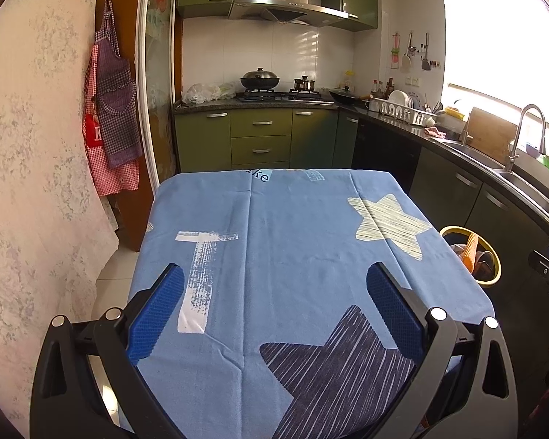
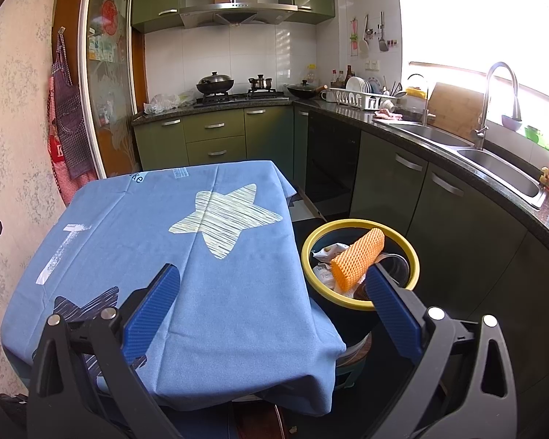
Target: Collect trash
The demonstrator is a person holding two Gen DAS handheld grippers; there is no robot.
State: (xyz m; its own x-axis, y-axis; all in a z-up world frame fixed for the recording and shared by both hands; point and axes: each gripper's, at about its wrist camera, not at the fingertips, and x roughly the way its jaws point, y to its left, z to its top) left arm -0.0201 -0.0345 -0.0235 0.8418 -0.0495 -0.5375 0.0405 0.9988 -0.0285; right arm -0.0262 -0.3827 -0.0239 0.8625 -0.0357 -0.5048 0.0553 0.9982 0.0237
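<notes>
Both grippers empty over a bare tablecloth, trash already in the bin.

Nearest, the left gripper [image 1: 274, 292] and the right gripper [image 2: 271, 292] hover with their blue-padded jaws spread wide and nothing between them, the left one above the near part of the table [image 1: 296, 226], the right one over its right edge. The blue star-print cloth shows no litter at all (which suggests the collecting is about finished). Just right of the table, lower down, stands the yellow-rimmed bin [image 2: 415, 258], handy for dropping things off the edge; an orange foam net sleeve [image 2: 358, 258] leans out of it over crumpled white wrappers [image 2: 327, 250]. Far beyond, green cabinets, the stove [image 1: 274, 95] with its pots and the sink [image 2: 501, 168] line the kitchen walls.
</notes>
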